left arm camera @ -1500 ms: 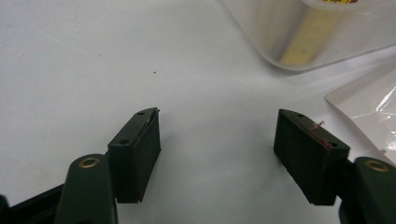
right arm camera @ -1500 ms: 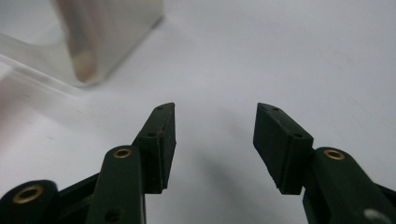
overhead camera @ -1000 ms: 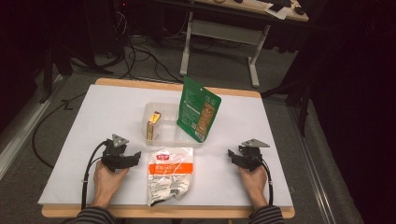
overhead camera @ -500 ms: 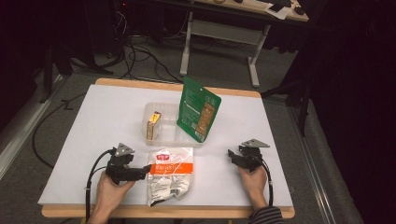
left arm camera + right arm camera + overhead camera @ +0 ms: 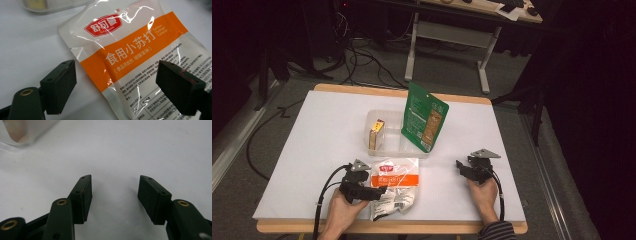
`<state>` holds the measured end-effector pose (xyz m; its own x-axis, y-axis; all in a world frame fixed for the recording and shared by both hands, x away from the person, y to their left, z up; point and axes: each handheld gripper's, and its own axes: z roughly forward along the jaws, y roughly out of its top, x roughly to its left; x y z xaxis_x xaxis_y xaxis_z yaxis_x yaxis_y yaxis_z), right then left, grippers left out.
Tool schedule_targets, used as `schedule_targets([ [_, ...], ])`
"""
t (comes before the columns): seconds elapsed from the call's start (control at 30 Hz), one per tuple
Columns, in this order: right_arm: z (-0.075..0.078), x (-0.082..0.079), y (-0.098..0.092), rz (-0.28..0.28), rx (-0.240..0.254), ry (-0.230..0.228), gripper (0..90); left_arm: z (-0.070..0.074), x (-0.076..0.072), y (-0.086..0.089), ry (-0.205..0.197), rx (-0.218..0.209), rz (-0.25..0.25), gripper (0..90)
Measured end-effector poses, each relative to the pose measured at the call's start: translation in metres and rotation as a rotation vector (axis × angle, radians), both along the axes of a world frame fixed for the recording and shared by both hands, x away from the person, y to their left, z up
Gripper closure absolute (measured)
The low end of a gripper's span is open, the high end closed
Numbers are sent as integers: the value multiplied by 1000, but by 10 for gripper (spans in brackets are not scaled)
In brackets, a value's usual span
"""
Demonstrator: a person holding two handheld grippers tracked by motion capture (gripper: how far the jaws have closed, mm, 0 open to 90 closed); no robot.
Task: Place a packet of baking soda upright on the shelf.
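Observation:
A white and orange pouch [image 5: 394,185] [image 5: 132,50] lies flat on the white table near the front edge. My left gripper [image 5: 379,191] [image 5: 116,65] reaches over the pouch's left side from the left. Its jaws have just been opening and now stand wide, with the pouch lying under the gap between them and neither pad pressing on it. My right gripper [image 5: 459,165] [image 5: 115,177] rests to the right of the pouch, apart from it, open over bare table with nothing between its fingers.
Behind the pouch stands a clear plastic tray [image 5: 388,148] with a small yellow-brown box [image 5: 376,133] upright in its left half. A green pouch [image 5: 424,122] leans on the tray's right end. A corner of the tray [image 5: 15,132] shows far left in the right gripper view.
My left gripper has moved right and toward the front edge, from beside the pouch to over its left side, and its jaws stand wider. The right hand has stayed put.

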<state>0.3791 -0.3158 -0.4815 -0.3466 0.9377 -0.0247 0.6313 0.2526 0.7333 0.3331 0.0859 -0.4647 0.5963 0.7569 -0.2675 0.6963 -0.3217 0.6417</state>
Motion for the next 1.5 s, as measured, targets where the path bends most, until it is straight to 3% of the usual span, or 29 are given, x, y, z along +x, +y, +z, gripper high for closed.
schedule_targets([
  [0.1, 0, 0, 0, 0, -1, -1, 457, -5, 2, -7, 24, 22, -6, 179],
  [0.17, 0, 0, 0, -1, -1, -2, 457, -5, 0, -11, 7, 52, 1, 182],
  [0.43, 0, 0, 0, -2, -2, -3, 457, -3, -1, -15, -7, 105, 31, 294],
  [0.73, 0, 0, 0, -3, -3, -4, 457, 0, -3, -25, -54, 233, 62, 504],
  [0.97, 0, 0, 0, -1, -5, -4, 457, 1, -6, -32, -96, 284, 66, 648],
  [1.03, 0, 0, 0, -1, -4, -3, 457, 1, -8, -35, -109, 285, 54, 747],
  [1.1, 0, 0, 1, -1, -4, -3, 457, 0, -8, -36, -118, 293, 51, 788],
  [1.2, 0, 0, 0, -1, -4, -4, 457, -1, -7, -34, -122, 267, 52, 851],
  [1.37, 0, 0, 0, 1, 0, 1, 457, -1, -8, -34, -139, 271, 39, 900],
  [1.5, 1, 1, -1, 5, 18, 13, 439, -2, -8, -31, -142, 249, 36, 900],
])
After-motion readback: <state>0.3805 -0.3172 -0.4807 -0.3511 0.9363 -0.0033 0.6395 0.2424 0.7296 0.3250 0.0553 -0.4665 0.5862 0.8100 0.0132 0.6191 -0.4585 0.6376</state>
